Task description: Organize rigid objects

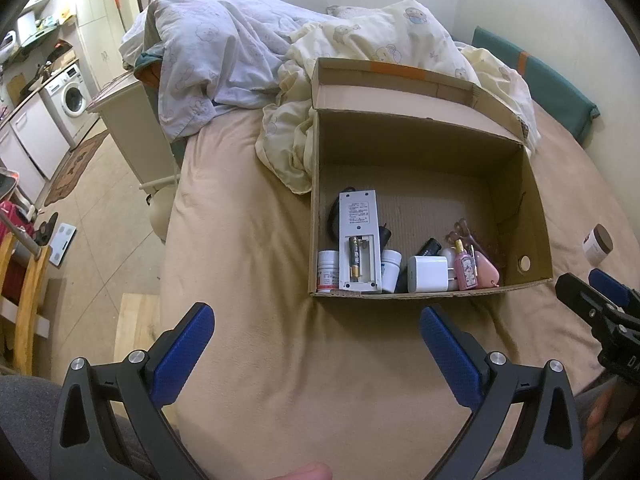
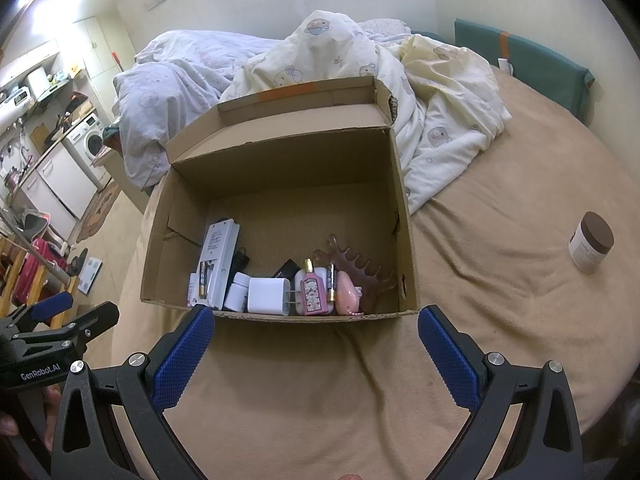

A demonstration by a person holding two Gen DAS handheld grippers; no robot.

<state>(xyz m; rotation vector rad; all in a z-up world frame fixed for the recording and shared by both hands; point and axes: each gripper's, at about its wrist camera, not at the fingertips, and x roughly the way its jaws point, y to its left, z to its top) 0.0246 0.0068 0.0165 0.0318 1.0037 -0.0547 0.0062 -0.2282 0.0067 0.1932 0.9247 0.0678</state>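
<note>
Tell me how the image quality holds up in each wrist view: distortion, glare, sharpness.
Left wrist view: strong fisheye bending, dark vignette corners, cardboard box sharp, its inner walls shaded. Right wrist view: same bending, bright glare washing out the upper left corner, brown-lidded jar sharp, slight softness toward the edges.

Jar (image 2: 591, 246) right of box (image 2: 404, 216)

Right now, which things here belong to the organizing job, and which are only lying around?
Job: cardboard box; in it, remote control, white charger, pink perfume bottle, hair claw, white pill bottle; brown-lidded jar on the bed, outside the box.

Lying around: quilts, green cushion, washing machine.
</note>
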